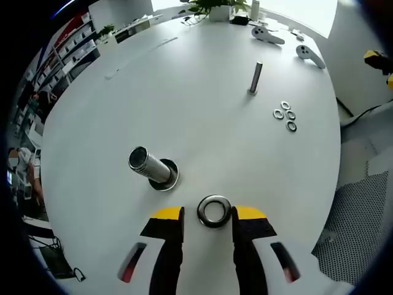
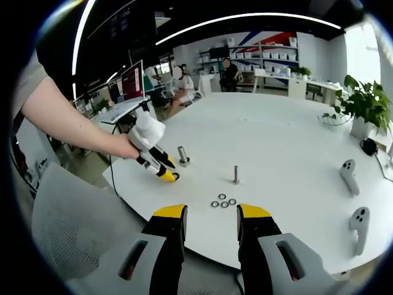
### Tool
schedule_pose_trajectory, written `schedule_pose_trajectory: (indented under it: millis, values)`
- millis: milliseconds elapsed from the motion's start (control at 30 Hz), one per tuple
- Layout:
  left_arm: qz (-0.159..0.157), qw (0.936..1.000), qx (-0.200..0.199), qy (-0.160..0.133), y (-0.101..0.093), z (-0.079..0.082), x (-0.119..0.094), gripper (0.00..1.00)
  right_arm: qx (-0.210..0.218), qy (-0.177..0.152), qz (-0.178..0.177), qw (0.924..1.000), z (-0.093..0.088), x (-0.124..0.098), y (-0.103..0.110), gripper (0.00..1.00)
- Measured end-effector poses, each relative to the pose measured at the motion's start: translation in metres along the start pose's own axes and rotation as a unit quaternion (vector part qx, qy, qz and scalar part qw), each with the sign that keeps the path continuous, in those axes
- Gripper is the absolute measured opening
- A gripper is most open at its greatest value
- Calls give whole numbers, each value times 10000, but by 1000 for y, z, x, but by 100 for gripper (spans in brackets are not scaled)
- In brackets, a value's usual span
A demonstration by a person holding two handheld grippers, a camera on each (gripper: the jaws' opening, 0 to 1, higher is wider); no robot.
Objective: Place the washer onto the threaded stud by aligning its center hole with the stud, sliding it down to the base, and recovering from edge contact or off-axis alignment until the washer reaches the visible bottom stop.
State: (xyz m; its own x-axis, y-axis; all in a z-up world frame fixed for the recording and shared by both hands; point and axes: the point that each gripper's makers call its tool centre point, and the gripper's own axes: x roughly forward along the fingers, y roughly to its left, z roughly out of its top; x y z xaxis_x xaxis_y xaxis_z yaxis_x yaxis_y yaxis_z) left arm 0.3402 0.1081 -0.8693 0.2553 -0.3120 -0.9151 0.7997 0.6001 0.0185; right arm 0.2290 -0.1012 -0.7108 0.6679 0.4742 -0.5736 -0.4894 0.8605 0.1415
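Observation:
A steel washer (image 1: 214, 211) lies between the yellow fingertips of my left gripper (image 1: 209, 215). It touches the right finger, and a strip of table shows at the left finger, so the jaws stand open around it. Just ahead and to the left, the thick threaded stud (image 1: 149, 165) rises from its round base. From the right gripper view, the left gripper (image 2: 171, 175) is low over the table beside that stud (image 2: 183, 155), with the washer (image 2: 175, 177) at its tip. My right gripper (image 2: 210, 218) hangs open near the table's edge, holding nothing.
A thin stud (image 1: 255, 77) stands mid-table with several small washers (image 1: 285, 117) beside it. Two white controllers (image 2: 349, 175) lie at the right, a potted plant (image 2: 368, 104) behind them. A grey mesh chair (image 2: 73, 209) sits off the round white table (image 2: 276, 141).

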Motion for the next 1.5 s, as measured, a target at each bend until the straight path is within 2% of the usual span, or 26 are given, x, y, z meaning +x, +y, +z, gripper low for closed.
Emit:
schedule_pose_trajectory:
  millis: [233,433,700,833,967,1133,1300,1400,1467,1500]
  values:
    - [-44,9998,137,167,-5,-5,6,27,-9,-20,14,10000,1,0,0,34]
    - [-106,9999,13,82,-6,-4,4,24,11,-28,47,10000,1,1,1,34]
    - [-116,9997,152,116,-5,-5,3,21,12,-24,50,10000,1,1,1,34]
    - [-145,9992,198,309,-3,-12,1,21,5,-2,55,10000,0,1,1,34]
    - [-159,9989,58,448,4,-21,-3,21,-5,11,68,10000,-1,2,1,34]
    - [-103,9962,123,858,11,-37,-8,21,1,32,92,10000,-1,2,2,34]
    - [-161,9958,56,897,9,-38,-8,23,-9,65,118,9999,-3,2,2,33]
    - [-240,9926,278,1154,4,-39,-8,28,-24,75,122,9999,-3,2,3,33]
    - [-244,9909,451,1247,2,-40,-8,30,-22,75,116,9999,-3,2,3,33]
    - [-221,9912,417,1237,1,-39,-8,30,-25,75,112,9999,-3,2,3,33]
